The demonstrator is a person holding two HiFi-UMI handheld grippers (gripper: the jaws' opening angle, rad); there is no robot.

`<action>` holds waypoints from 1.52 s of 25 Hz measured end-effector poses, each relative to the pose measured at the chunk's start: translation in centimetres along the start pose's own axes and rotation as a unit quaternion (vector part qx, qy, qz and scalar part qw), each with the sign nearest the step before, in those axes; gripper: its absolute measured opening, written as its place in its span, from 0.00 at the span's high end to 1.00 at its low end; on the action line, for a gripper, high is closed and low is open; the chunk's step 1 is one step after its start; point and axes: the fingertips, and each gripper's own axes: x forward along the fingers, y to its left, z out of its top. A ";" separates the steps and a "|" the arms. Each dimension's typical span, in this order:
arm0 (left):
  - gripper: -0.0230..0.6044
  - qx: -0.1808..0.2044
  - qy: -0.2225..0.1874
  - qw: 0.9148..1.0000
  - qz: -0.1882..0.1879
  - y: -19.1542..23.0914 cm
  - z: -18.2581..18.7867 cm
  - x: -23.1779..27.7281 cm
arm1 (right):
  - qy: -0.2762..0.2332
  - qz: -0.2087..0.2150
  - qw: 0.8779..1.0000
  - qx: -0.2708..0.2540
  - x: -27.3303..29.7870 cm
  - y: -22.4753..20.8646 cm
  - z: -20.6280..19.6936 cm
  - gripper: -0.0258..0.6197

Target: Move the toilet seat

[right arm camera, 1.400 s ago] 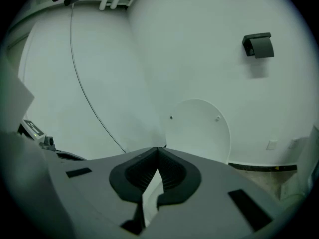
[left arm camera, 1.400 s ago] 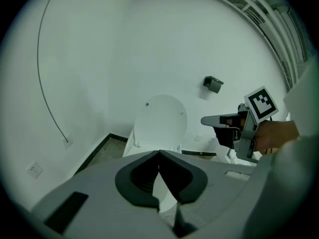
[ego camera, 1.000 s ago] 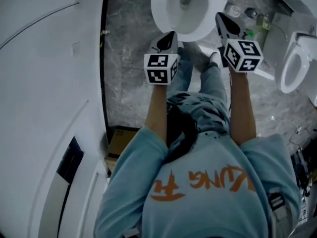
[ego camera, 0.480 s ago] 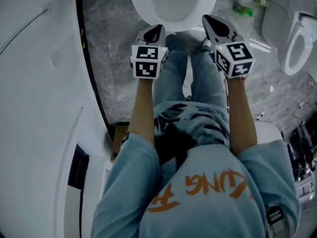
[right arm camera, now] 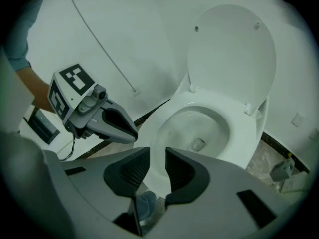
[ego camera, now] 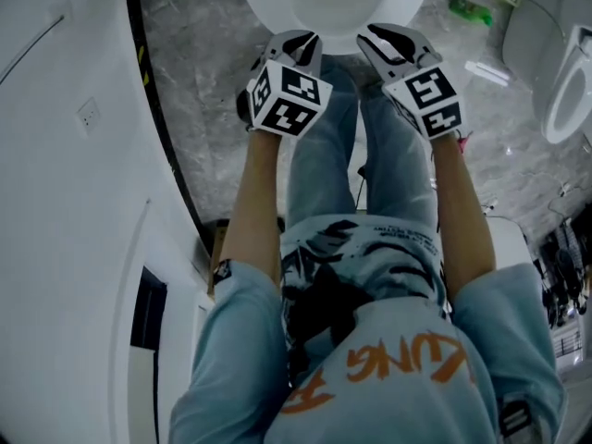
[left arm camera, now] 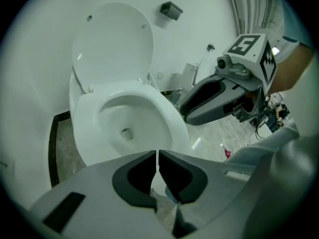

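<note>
- We see the toilet seat (left arm camera: 168,117) lying flat on the bowl (left arm camera: 119,114), while the lid (left arm camera: 112,44) stands upright behind it, against the wall.
- Our left gripper (left arm camera: 158,159) has its jaws pressed together with nothing between them. It points down at the front of the seat.
- Our right gripper (right arm camera: 152,164) holds its jaws a narrow gap apart. They have just been opening and grip nothing; only the seat's front edge shows beyond the gap.
- From the head view, both grippers hang side by side at the bowl's front rim, above the person's jeans (ego camera: 324,155). We cannot tell whether either one touches the seat.
- Grey marble floor (ego camera: 199,109) surrounds the toilet, and a second toilet (ego camera: 566,91) stands well apart on the right.
</note>
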 end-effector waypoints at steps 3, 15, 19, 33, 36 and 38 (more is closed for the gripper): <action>0.90 0.046 0.022 0.998 -0.031 -0.7 -1.1 1.4 | 0.032 0.036 0.997 -0.052 2.1 0.9 -1.6 0.74; 0.56 0.258 0.139 0.951 -0.096 -2.0 -5.2 5.4 | 0.169 0.139 0.931 -0.292 8.6 3.3 -8.4 0.58; 0.53 0.302 0.166 0.932 -0.113 -2.5 -6.4 6.4 | 0.206 0.163 0.903 -0.340 9.6 3.7 -10.4 0.55; 0.51 0.384 0.173 0.901 -0.100 -2.2 -6.8 6.9 | 0.256 0.158 0.870 -0.390 10.4 3.3 -11.5 0.63; 0.51 0.408 0.168 0.893 -0.091 -2.2 -6.5 6.1 | 0.248 0.163 0.876 -0.379 9.3 3.9 -10.6 0.63; 0.51 0.430 0.162 0.884 -0.085 -2.3 -6.0 5.2 | 0.241 0.170 0.880 -0.373 8.3 4.3 -9.8 0.63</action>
